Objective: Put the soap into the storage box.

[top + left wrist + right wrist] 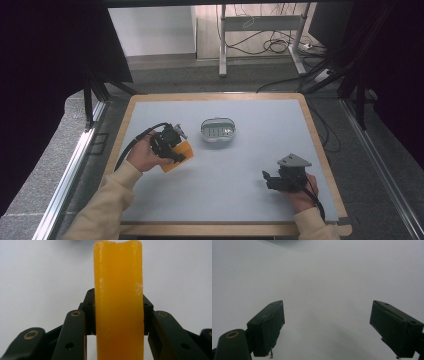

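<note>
Right now the flat orange block of waxy, soap-like material stands on edge between your left gripper's jaws, pinched from both sides, its long axis running straight out past the fingertips. The oval clear plastic dish with a slotted tray sits just to that gripper's right, well nearer it than your right gripper, whose jaws stand spread over bare grey tabletop.

Orange block stands upright in centre of frame, top to bottom edge. Left tongs clamp it from both sides at mid-height. Pale tabletop behind.
</note>
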Motion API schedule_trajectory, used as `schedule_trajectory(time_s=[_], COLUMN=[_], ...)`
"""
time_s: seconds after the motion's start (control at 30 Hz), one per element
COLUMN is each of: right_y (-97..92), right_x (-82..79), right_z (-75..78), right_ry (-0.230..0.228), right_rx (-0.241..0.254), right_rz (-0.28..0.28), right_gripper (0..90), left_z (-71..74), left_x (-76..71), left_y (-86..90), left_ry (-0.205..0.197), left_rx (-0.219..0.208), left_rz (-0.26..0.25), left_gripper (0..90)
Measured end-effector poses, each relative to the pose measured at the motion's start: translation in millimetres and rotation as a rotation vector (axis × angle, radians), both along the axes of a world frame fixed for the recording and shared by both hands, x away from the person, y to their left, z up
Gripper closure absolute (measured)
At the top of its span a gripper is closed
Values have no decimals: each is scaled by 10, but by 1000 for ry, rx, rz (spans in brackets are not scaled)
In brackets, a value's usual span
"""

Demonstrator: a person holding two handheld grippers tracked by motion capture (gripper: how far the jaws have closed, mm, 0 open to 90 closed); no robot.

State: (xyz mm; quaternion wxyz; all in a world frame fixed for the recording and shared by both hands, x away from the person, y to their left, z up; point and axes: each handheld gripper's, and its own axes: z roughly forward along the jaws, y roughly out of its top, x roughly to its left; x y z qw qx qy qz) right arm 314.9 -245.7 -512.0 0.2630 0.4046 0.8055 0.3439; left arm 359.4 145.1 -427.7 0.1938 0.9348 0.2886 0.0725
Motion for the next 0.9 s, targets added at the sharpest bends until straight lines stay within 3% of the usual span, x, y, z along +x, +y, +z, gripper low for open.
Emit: schedule_trajectory(time_s=[0.9], right_y=[-5], right_x=[8], right_z=[-7], right_ry=[2], right_rx=[-3], right_rz=[-5], right_gripper=[131], left_z=[140], left_x=[141], left_y=[-50], left_ry=[-17], left_rx=[16], left_rz=[3], left_gripper=[615])
